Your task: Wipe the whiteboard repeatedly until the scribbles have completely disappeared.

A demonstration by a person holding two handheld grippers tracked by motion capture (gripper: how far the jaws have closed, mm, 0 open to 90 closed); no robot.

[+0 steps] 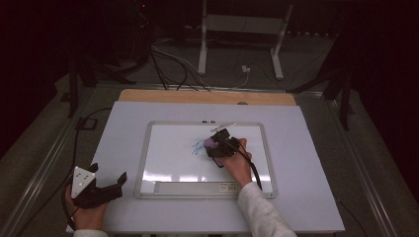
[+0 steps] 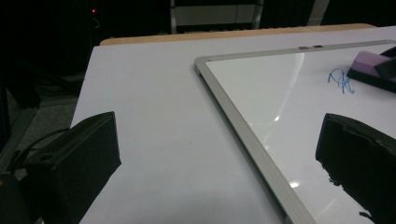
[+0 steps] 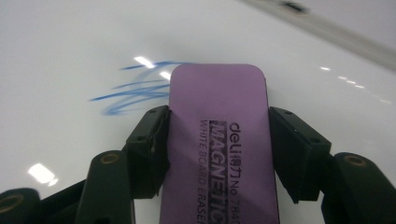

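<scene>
Dark surroundings frame a pale bench (image 1: 306, 148) with a wooden strip along its far edge and cables trailing on the floor behind it. Centre of the high view, a purple eraser (image 3: 219, 140) sits flat on the whiteboard (image 1: 168, 168), clamped on its two long sides by the jaws of the right gripper (image 1: 213, 144); the printed label reads as a magnetic whiteboard eraser. Its front end touches the blue scribble (image 3: 135, 91), which spreads to the upper left of the right gripper view, not yet wiped away. I judge the step in hand to be the erasing itself, at its start: the pad has met the ink's edge but most strokes remain. The next move likely calls for pressing the eraser flat and sweeping it leftward across the marks, perhaps more than once, without tilting it in the grip. At the lower left of the high view, the left gripper (image 1: 106, 185) rests on the bench beside the whiteboard's frame, its jaws standing wide with nothing between them.
</scene>
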